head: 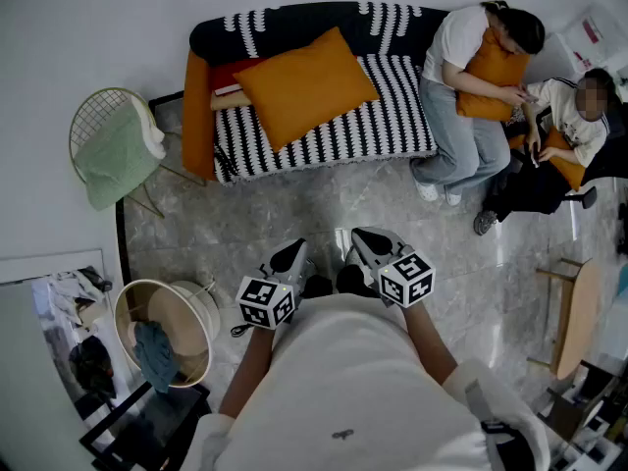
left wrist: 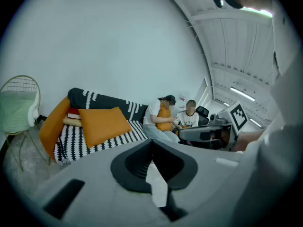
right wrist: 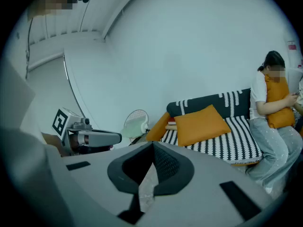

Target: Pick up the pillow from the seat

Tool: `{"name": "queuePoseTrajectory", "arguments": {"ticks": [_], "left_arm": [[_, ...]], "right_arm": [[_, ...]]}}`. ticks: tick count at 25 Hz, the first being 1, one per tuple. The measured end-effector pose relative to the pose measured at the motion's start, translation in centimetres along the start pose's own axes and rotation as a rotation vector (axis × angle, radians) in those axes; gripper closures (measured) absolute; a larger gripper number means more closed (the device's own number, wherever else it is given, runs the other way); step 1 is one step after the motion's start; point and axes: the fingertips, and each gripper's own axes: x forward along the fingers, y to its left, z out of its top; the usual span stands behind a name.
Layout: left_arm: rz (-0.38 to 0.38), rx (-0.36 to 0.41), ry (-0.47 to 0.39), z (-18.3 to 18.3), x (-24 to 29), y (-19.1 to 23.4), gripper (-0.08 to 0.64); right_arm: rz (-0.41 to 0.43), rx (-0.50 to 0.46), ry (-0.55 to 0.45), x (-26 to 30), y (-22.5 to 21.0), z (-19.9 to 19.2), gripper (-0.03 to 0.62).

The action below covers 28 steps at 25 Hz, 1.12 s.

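Left gripper [head: 292, 253], right gripper [head: 361, 238] closed; people [head: 461, 77] sit beside pillow [head: 306, 86].

Holds the left gripper [head: 292, 256] and the right gripper [head: 369, 239] low before the torso, side by side and near each other, tips pointing forward. Bends the left forearm [head: 250, 371] and the right forearm [head: 429, 340] out from white sleeves, both bare. Carries both pairs of jaws pressed together with nothing between them (the dark pads meet along a thin seam in each gripper view). Sets the right gripper slightly ahead of the left, marker cubes facing up.
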Motion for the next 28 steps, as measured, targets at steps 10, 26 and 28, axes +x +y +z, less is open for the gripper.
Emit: {"name": "queuePoseTrajectory", "arguments": {"ticks": [10, 26, 28], "left_arm": [[-0.029, -0.002, -0.007, 0.3, -0.2, -0.5, 0.549], [-0.048, 0.021, 0.021, -0.2, -1.5, 1.4, 0.548], [-0.039, 0.016, 0.025, -0.1, -1.0, 1.6, 0.549]], "right_arm": [[-0.016, -0.034, 0.011, -0.4, 1.0, -0.1, 0.586], [-0.097, 0.080, -0.068, -0.7, 1.3, -0.3, 0.584], [-0.095, 0.090, -0.068, -0.7, 0.7, -0.2, 0.584]]}}
